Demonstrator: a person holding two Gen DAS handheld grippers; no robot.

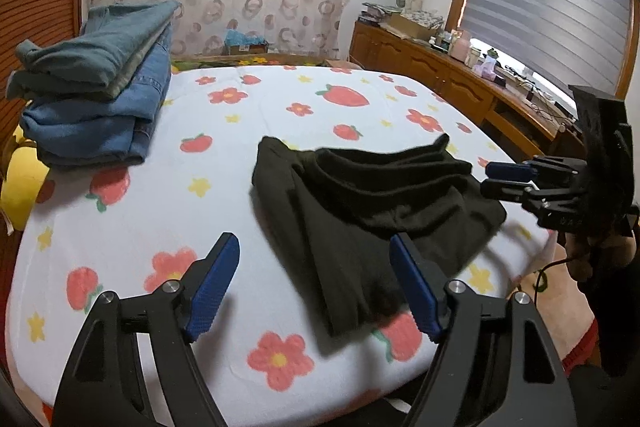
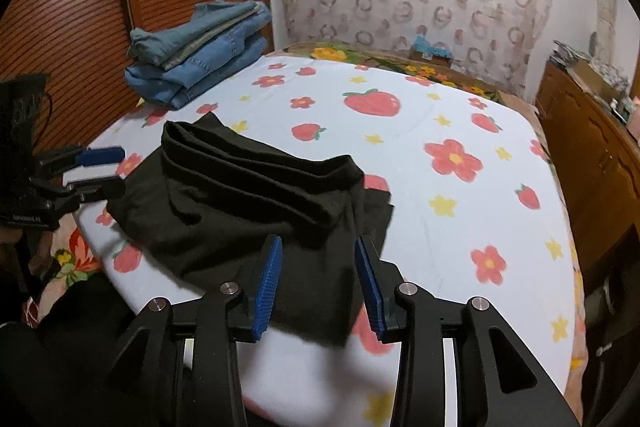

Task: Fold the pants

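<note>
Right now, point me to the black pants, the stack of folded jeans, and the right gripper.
black pants (image 2: 224,219): right wrist view, on the middle of the folded dark fabric.
stack of folded jeans (image 1: 96,107): left wrist view, on the blue denim in the pile's lower half.
right gripper (image 2: 318,283): right wrist view, midway between its blue fingertips.

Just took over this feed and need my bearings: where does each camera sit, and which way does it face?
Left wrist: on the left claw, looking down over the black pants and bed; the right claw shows at right.
Right wrist: on the right claw, above the pants' near edge; the left claw shows at left.
Shared: pants, folded jeans stack, both claws open.
</note>
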